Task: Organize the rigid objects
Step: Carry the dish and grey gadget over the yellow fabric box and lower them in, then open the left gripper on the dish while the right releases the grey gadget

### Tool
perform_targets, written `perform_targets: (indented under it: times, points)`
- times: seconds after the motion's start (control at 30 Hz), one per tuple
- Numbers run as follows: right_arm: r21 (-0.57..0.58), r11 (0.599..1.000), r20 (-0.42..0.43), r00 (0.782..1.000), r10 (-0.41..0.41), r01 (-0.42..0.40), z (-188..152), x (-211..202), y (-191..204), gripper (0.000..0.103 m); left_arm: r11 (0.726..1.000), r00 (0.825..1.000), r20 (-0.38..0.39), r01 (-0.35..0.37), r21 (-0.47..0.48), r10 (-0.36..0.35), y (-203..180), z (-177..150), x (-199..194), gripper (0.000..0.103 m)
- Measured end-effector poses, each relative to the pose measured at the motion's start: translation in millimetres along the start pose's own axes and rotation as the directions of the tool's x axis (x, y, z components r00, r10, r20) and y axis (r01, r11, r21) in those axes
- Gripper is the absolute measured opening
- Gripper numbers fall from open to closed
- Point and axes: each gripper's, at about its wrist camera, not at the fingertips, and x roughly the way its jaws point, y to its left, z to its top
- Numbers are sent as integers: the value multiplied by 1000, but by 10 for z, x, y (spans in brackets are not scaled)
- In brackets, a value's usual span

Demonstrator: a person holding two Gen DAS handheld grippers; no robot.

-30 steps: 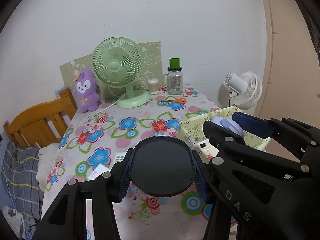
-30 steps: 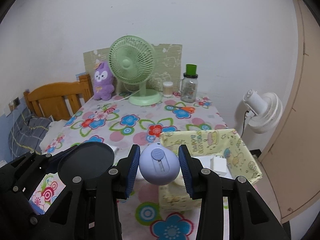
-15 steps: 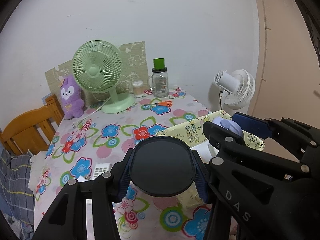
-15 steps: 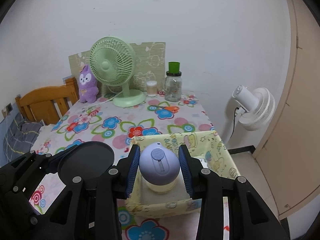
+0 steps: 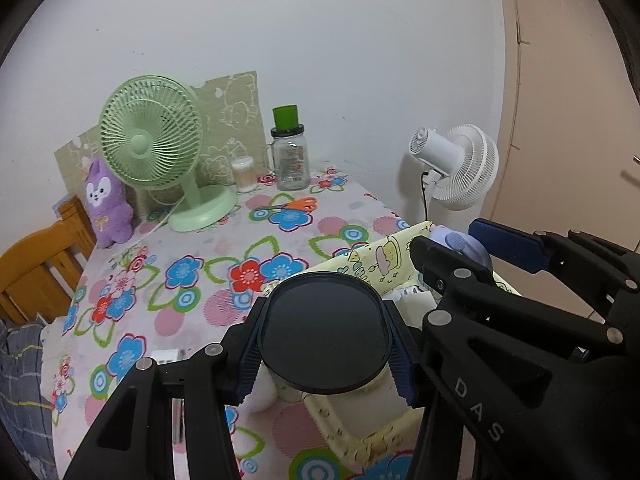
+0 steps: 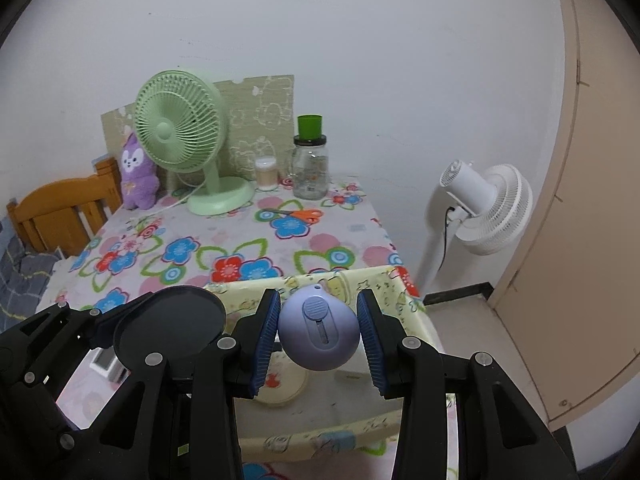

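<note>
Two handheld grippers side by side over a table w/ a flowered cloth (image 5: pixel 224 256), both aimed down and forward. Left gripper (image 5: pixel 326 346) is clamped on a dark round disc (image 5: pixel 324 332), blue pads pressing its left and right edges; disc lies roughly flat, facing up. Right gripper (image 6: pixel 318 334) is clamped on a lilac rounded gadget (image 6: pixel 318 332) w/ a slider on its face, pads tight on both sides.

Both items hang above a yellow cartoon-print fabric bin (image 6: pixel 384 280) at the table's near right corner. Inside the bin: a cream round item (image 6: pixel 284 384) and white bits, too blurred to name. Disc sits over the bin's left edge, gadget over its middle.

Back of table: green desk fan (image 5: pixel 150 148), purple plush (image 5: pixel 106 204), glass jar w/ green lid (image 5: pixel 289 158), small cotton-swab tub (image 5: pixel 245 174), orange scissors (image 5: pixel 298 204). White floor fan (image 6: pixel 486 208) stands off the table at right.

Step in hand, by my read: carrying both items to the bin, drop not yet made. Next move likely needs each gripper lowered inside the soft walls, disc shifted a bit right to get past the rim, then pads released gently so nothing lands hard on the cream item.
</note>
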Motion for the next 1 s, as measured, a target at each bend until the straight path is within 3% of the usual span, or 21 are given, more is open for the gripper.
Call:
perform_targets:
  times: [0.27, 0.9, 1.0]
  points:
    - [16, 1000, -31, 999, -18, 18, 61, 258, -116, 43, 1000, 1000, -24, 5, 10, -4, -45, 96, 268, 56]
    - [35, 998, -130, 990, -46, 51, 107, 829, -278, 43, 1000, 986, -169, -20, -17, 17, -38, 176, 858, 57]
    - [47, 998, -148, 988, -36, 43, 96, 911, -297, 43, 1000, 985, -172, -11, -9, 9, -52, 177, 873, 64]
